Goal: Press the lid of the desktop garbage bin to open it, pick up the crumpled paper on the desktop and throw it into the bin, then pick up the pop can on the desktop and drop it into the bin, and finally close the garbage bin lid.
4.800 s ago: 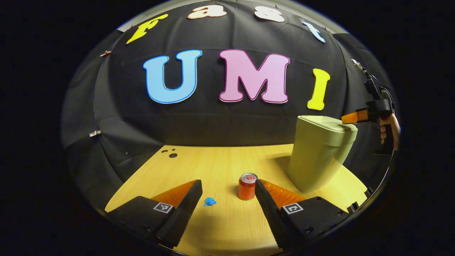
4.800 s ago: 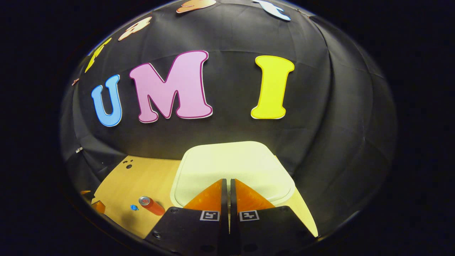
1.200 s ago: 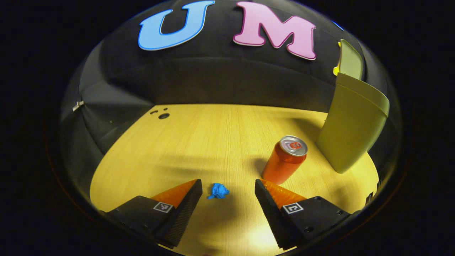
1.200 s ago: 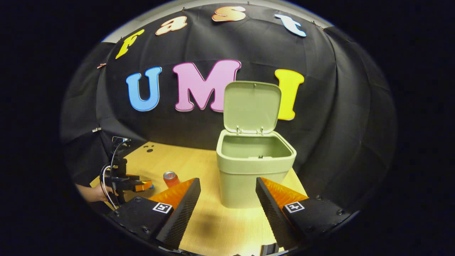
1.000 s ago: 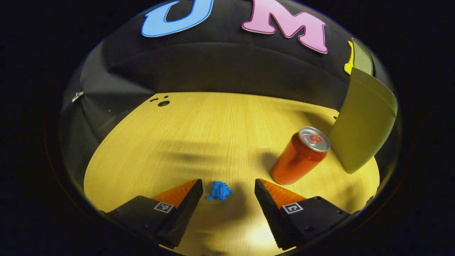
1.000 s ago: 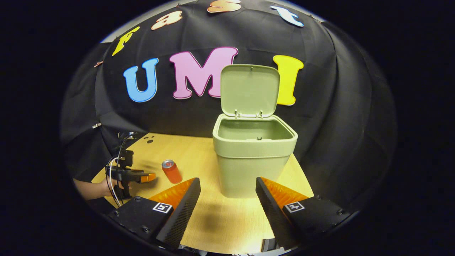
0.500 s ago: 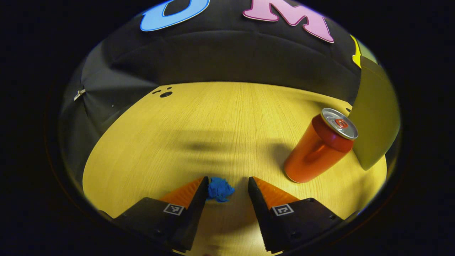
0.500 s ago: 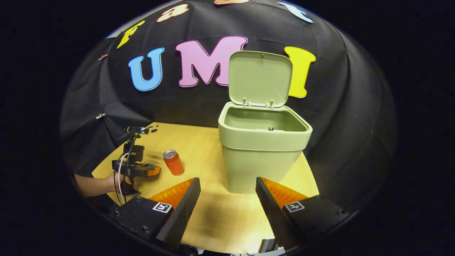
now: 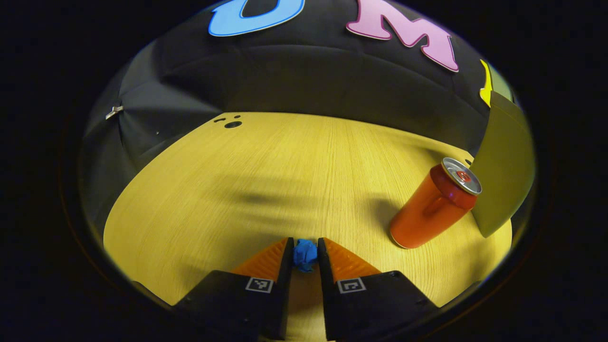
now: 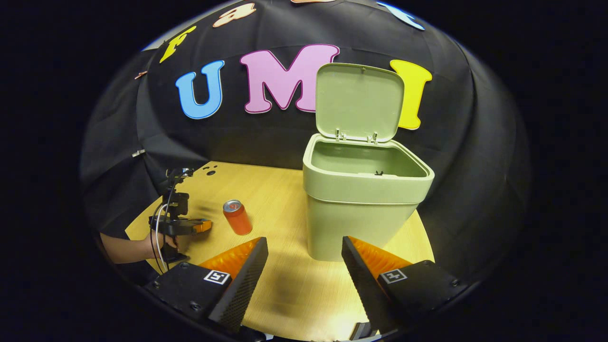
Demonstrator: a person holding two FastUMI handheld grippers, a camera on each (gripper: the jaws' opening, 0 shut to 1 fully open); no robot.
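- Fingers (image 9: 286,259) of left gripper (image 9: 304,254) pinched from both sides on crumpled paper (image 9: 304,253), small and blue, low against table (image 9: 266,175).
- Fingers (image 10: 247,270) of right gripper (image 10: 304,266) spread wide, holding nothing, above near edge of table.
- Beyond left gripper, off to its right: pop can (image 9: 434,204), upright on table, near garbage bin (image 9: 503,175).
- From right gripper view: left gripper (image 10: 202,226) low at table's left side, hand (image 10: 159,244) behind it; pop can (image 10: 236,217) between it and garbage bin (image 10: 361,209).
- Farthest: lid (image 10: 359,101) raised upright, hinged at bin's back rim, inside open to view.
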